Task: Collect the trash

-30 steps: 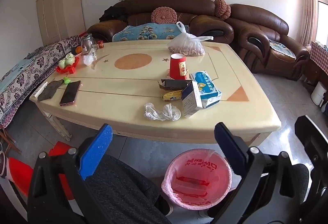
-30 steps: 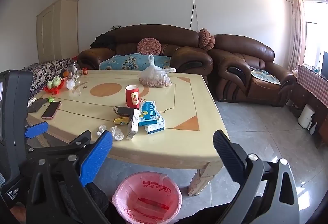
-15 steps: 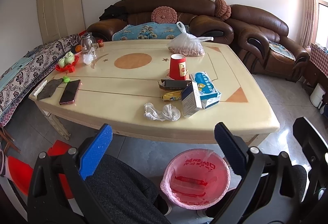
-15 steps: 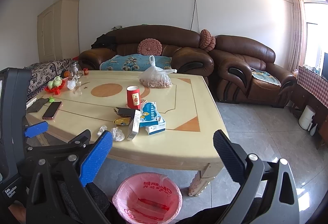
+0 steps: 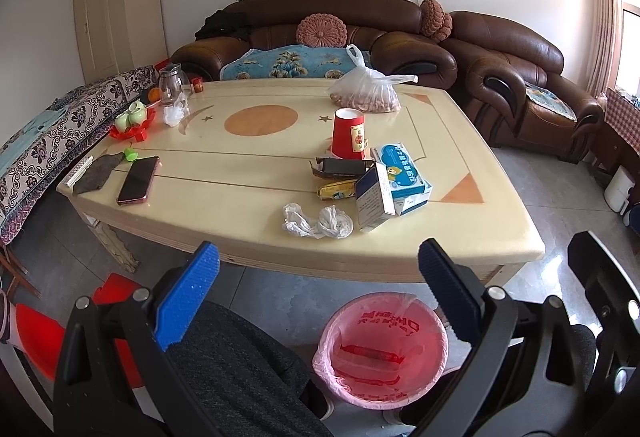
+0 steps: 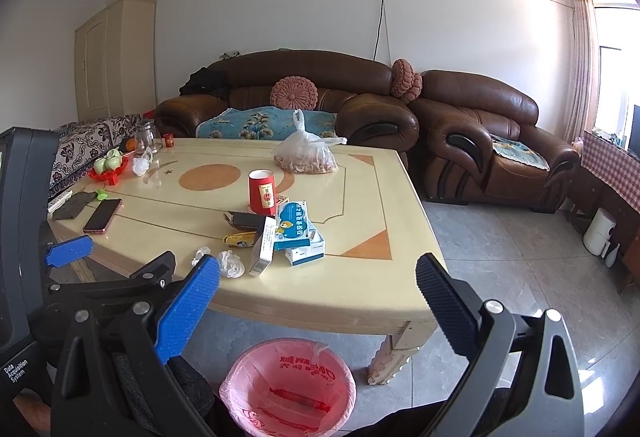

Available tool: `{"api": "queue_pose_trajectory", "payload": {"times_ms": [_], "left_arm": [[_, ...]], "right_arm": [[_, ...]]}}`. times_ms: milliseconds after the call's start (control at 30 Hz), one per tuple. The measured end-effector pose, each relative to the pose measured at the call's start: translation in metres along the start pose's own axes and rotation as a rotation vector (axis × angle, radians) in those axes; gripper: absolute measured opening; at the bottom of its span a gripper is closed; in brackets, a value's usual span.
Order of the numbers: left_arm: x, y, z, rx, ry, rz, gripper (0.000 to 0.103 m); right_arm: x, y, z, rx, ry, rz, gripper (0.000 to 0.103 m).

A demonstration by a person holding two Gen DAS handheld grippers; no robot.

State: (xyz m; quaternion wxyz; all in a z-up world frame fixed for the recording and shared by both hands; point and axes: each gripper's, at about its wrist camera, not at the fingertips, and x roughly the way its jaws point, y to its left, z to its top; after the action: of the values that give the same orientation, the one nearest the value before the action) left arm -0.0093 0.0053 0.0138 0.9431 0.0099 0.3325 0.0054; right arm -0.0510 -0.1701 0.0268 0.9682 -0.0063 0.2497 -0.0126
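Litter lies near the front of the cream table (image 5: 248, 193): crumpled white tissues (image 5: 318, 222), a white carton (image 5: 374, 197), blue-and-white boxes (image 5: 404, 173), a yellow wrapper (image 5: 337, 190), a dark flattened box (image 5: 340, 166) and an upturned red paper cup (image 5: 350, 133). A bin with a pink liner (image 5: 382, 349) stands on the floor before the table, holding a red wrapper. My left gripper (image 5: 318, 281) hangs open, short of the table edge, above the bin. My right gripper (image 6: 318, 289) is open too, above the bin (image 6: 288, 389), with the tissues (image 6: 224, 261) just beyond it.
A phone (image 5: 138, 179), dark cloth, green cups on a red tray (image 5: 132, 125), a glass jug (image 5: 172, 85) and a bag of nuts (image 5: 366, 93) also sit on the table. Brown sofas (image 5: 340, 33) line the far side. A person's dark-trousered knee (image 5: 240, 369) is below.
Both grippers have eased slightly forward toward the table; both stay open and nothing on the table has moved.
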Motion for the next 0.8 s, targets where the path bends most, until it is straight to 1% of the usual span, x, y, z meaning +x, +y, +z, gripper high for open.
{"api": "queue_pose_trajectory", "payload": {"times_ms": [800], "left_arm": [[-0.0010, 0.0000, 0.0014, 0.004, 0.002, 0.005, 0.098]], "right_arm": [[-0.0020, 0.0005, -0.0005, 0.003, -0.001, 0.006, 0.096]]}}
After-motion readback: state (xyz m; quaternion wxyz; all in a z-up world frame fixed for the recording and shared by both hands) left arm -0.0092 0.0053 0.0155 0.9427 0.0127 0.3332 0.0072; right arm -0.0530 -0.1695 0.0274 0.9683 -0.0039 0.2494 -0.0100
